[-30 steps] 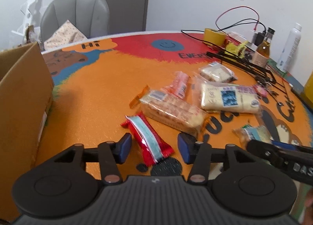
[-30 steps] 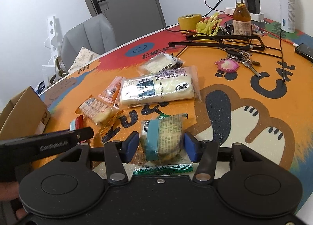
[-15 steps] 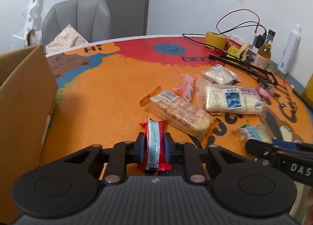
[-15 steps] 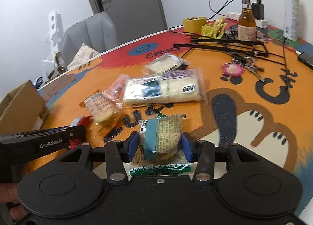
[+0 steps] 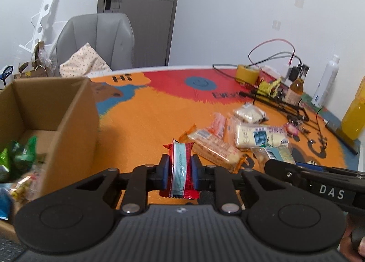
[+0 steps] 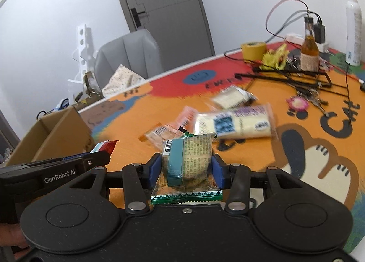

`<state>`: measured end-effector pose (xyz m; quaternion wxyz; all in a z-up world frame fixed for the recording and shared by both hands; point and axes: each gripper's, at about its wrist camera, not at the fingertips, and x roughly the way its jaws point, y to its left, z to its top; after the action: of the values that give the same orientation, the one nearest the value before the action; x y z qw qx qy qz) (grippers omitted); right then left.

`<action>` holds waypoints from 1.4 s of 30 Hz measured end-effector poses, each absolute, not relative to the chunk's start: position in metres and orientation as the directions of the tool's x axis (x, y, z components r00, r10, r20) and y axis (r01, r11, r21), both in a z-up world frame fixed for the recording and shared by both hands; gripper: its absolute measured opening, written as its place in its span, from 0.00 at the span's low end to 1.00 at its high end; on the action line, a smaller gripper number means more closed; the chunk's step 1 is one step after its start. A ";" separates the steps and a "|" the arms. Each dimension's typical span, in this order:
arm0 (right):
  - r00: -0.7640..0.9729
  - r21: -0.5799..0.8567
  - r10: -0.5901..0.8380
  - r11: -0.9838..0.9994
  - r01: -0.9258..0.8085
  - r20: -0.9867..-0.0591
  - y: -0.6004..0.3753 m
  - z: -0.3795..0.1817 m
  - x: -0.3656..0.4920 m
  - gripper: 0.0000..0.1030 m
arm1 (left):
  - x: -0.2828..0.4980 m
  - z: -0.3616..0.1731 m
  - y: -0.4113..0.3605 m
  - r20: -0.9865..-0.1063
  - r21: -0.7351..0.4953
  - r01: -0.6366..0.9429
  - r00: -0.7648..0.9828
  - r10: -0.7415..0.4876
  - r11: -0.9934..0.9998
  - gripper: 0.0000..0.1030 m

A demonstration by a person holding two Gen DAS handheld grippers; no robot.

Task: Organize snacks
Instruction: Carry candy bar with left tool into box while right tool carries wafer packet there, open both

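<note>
My left gripper (image 5: pixel 180 172) is shut on a red and pale-blue snack bar (image 5: pixel 180 166) and holds it above the table, right of an open cardboard box (image 5: pixel 68 113) that has several snacks inside. My right gripper (image 6: pixel 186 169) is shut on a clear packet with a teal band (image 6: pixel 189 161), lifted off the table. The left gripper with the red bar also shows in the right wrist view (image 6: pixel 68 168). Several snack packets lie on the orange table: a cracker pack (image 5: pixel 216 150), a large pale bread pack (image 6: pixel 237 123), a pink packet (image 5: pixel 217 123) and a small clear pack (image 6: pixel 231 97).
The box also shows in the right wrist view (image 6: pixel 50 136) at far left. At the table's far right are black cables (image 6: pixel 294 77), keys (image 6: pixel 312 100), a yellow tape roll (image 6: pixel 253 48), a brown bottle (image 6: pixel 309 52), a white spray can (image 6: pixel 353 27) and a yellow bottle (image 5: pixel 353 116). A grey chair (image 5: pixel 95 40) stands behind the table.
Both grippers closed on their packets and lifted them. The left gripper has risen and swung toward the box, whose inside now shows. The right gripper has risen too.
</note>
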<state>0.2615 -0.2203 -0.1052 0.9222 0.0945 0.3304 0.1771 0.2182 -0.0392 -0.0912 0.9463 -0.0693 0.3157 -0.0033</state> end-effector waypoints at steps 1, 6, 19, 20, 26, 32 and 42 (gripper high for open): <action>0.720 0.293 0.395 0.917 -0.270 -0.571 -0.217 -0.103 0.261 0.44 | 0.215 -0.088 -0.037 -0.590 -0.134 -0.037 0.806 -0.050 0.990 0.18; 0.726 0.287 0.414 0.909 -0.301 -0.550 -0.200 -0.091 0.257 0.44 | 0.203 -0.073 -0.023 -0.561 -0.136 -0.041 0.827 -0.042 0.990 0.18; 0.722 0.304 0.492 0.870 -0.388 -0.486 -0.159 -0.067 0.248 0.44 | 0.174 -0.044 0.016 -0.501 -0.149 -0.095 0.865 0.007 0.984 0.19; 0.720 0.303 0.498 0.867 -0.397 -0.483 -0.156 -0.066 0.247 0.44 | 0.173 -0.042 0.020 -0.498 -0.150 -0.102 0.867 0.014 0.983 0.19; 0.698 0.312 0.540 0.842 -0.441 -0.470 -0.135 -0.058 0.247 0.44 | 0.164 -0.034 0.041 -0.484 -0.156 -0.148 0.873 0.055 0.977 0.19; 0.681 0.328 0.576 0.818 -0.473 -0.453 -0.116 -0.051 0.248 0.44 | 0.157 -0.027 0.064 -0.473 -0.162 -0.199 0.875 0.101 0.966 0.19; 0.637 0.325 0.622 0.782 -0.532 -0.454 -0.080 -0.046 0.252 0.44 | 0.151 -0.028 0.100 -0.484 -0.183 -0.277 0.860 0.159 0.943 0.19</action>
<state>0.2521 -0.0802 -0.0463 0.9012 0.0807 0.2807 0.3201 0.1514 0.1002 -0.0275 0.9565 -0.1239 0.2383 0.1141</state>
